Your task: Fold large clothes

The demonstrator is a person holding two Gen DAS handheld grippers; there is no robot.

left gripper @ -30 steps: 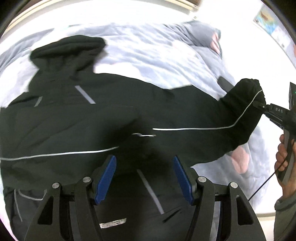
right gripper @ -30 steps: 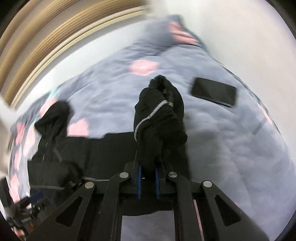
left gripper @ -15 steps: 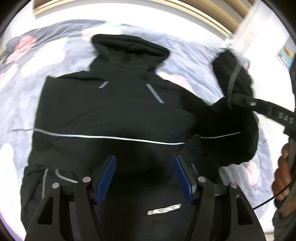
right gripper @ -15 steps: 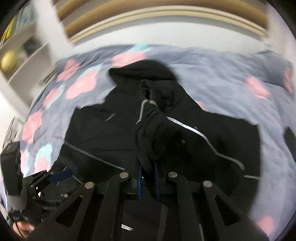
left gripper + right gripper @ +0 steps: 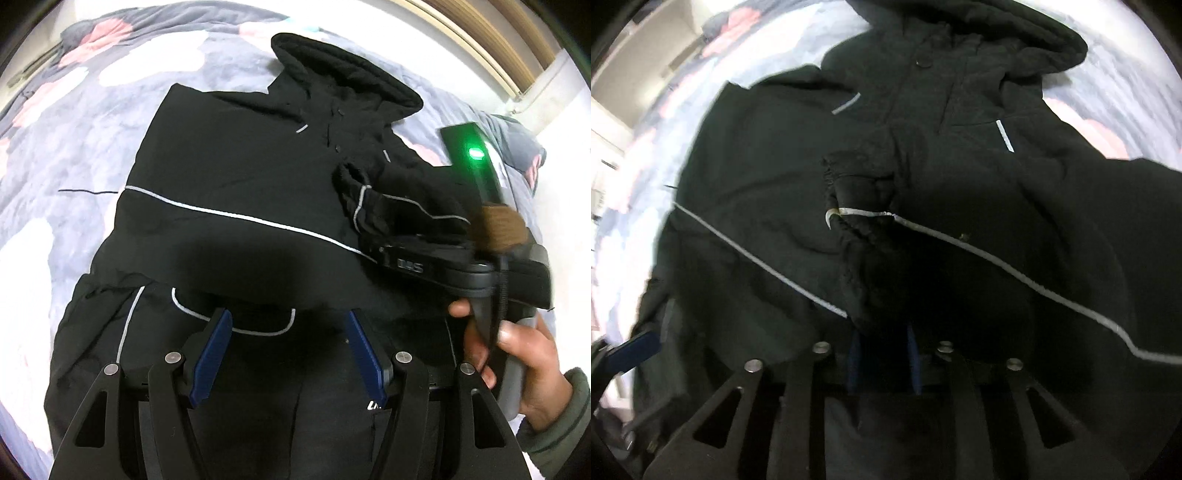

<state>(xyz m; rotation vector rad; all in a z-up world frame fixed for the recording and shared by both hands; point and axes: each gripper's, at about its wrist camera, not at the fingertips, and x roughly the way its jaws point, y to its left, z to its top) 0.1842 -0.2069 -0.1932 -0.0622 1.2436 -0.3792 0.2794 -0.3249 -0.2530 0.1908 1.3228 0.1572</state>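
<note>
Black jacket (image 5: 236, 192) lies spread on the floral bedspread (image 5: 74, 122), filling frame centre. Right gripper (image 5: 881, 354) pinches the sleeve cuff (image 5: 860, 192) over the chest. Left gripper (image 5: 288, 350) hovers spread at lower centre, gripping nothing.

Lighting: uneven, left wrist view brighter than right.
Bedspread (image 5: 74, 155) blown out near the fisheye rims, black jacket (image 5: 229, 177) swallows detail; right wrist view dim, motion-smeared at left edge, strong barrel distortion, green LED (image 5: 475, 152) flares.
</note>
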